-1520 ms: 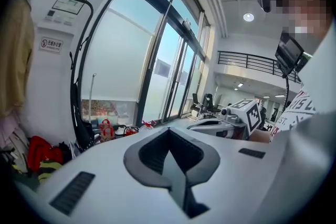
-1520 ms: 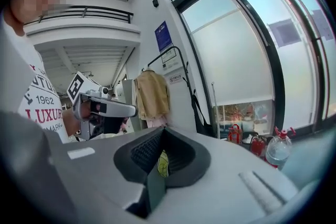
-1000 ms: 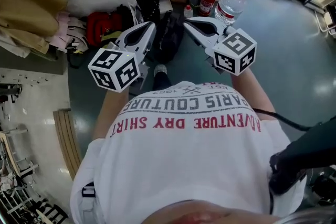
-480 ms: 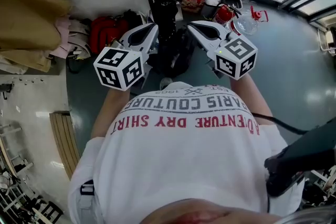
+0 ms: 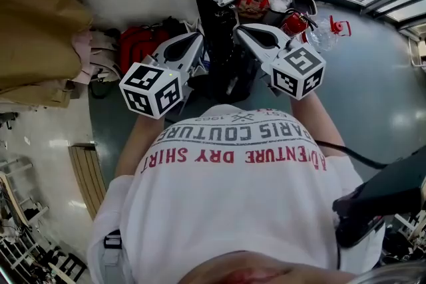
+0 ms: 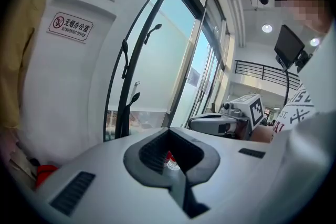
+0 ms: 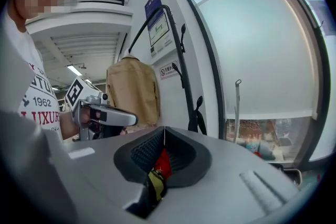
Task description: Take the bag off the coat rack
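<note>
In the head view, the tall black metal coat rack [image 5: 203, 3] stood in front of the person. The black soft bag [image 5: 229, 73] hung low on its pole, above the grey-green floor [image 5: 373, 90]. The left claw [image 5: 198, 37] was just beside the pole on its left side and the right claw [image 5: 238, 28] was just beside it on the right, so the bag was between the two claws and below them. This view did not show whether either claw touched the bag. A red bag [image 5: 140, 43] lay on the floor near the wall and a large tan coat [image 5: 33, 16] hung at the far left. A red fire extinguisher [image 5: 293, 22] and a clear plastic water bottle [image 5: 325, 35] were on the floor to the right of the rack.

In the left gripper view, the left claw was fully closed, with its two tips meeting, and it had hold of nothing. Only a small red and white thing far behind showed through the hollow behind the tips. The curved rack with its hooks rose before a white wall [image 6: 68, 92] that carried a small no-smoking sign [image 6: 71, 26].

In the right gripper view, the right claw was also fully closed, tips together, with nothing held. The rack stood beyond it, in front of a large window pane [image 7: 262, 60], and the tan coat hung to its left.
</note>
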{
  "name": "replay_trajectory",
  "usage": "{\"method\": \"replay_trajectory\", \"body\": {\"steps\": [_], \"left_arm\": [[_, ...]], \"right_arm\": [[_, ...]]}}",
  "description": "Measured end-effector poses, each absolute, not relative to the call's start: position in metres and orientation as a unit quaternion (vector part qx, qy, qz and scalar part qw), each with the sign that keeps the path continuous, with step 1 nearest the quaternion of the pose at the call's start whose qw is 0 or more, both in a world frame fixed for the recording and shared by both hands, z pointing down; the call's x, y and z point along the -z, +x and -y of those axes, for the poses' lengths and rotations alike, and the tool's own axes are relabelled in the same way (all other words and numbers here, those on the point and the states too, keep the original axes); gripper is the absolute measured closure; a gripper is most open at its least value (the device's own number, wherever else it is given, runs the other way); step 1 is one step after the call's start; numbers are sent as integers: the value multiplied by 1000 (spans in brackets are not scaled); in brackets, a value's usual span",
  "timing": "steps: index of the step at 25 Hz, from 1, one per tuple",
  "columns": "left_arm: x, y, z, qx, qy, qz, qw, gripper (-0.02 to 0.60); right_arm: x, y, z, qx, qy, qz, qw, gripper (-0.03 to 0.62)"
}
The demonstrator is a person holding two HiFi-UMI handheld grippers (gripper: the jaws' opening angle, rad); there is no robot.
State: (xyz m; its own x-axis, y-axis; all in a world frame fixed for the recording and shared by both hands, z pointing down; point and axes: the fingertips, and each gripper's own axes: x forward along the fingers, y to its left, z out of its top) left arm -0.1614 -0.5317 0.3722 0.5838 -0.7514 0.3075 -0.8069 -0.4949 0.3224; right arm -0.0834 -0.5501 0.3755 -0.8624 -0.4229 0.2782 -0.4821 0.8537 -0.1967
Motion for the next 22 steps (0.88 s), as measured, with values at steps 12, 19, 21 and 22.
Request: {"method": "replay_trajectory", "body": {"steps": [12,19,21,22], "left_arm": [[-391,-206,562,-53,854,462,232,580],[-412,-230,570,-61,843,472,251,580],[-418,-235,572,-61,839,476,257,580],[-420,-238,573,-61,838,476,260,580]], "right_arm": [[-398,-142,625,-114,213,965,106,485],[-445,-177,679,-125,241,955,115,376],[-461,-185,690,-125,249,952,125,369],[-469,-189,694,-125,252,950,132,370]]}}
